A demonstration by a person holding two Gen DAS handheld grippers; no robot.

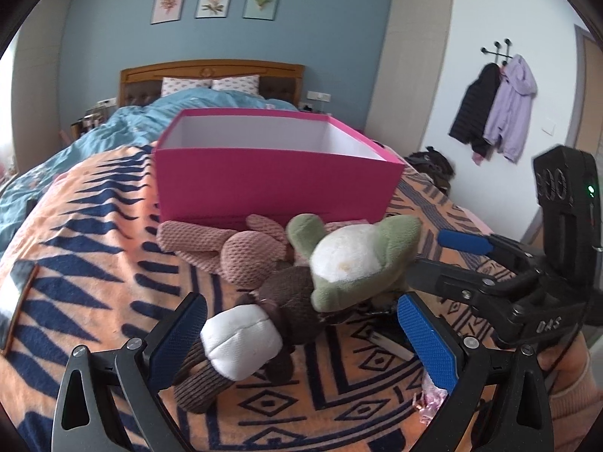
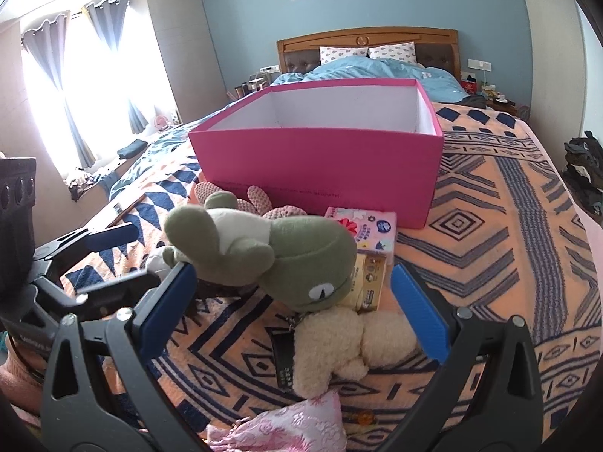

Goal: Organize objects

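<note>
Left wrist view: left gripper (image 1: 301, 339) wide open around brown plush (image 1: 241, 346); right gripper (image 2: 294, 309) likewise empty over green plush (image 2: 286, 260). Pink box (image 1: 271, 184) on bed awaits; closing on a toy likely follows.

Home bedroom, bed (image 1: 94, 196) with wooden headboard (image 1: 211, 71), pillows (image 2: 367, 52), framed prints (image 1: 215, 2), curtained window (image 2: 75, 86), hung coats (image 1: 493, 109)

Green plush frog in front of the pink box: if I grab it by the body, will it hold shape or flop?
The green plush frog looks soft and stuffed, so the pads would probably sink in and its limbs droop. It likely weighs little. It lies across other toys, so lifting may drag the cream plush along.
</note>
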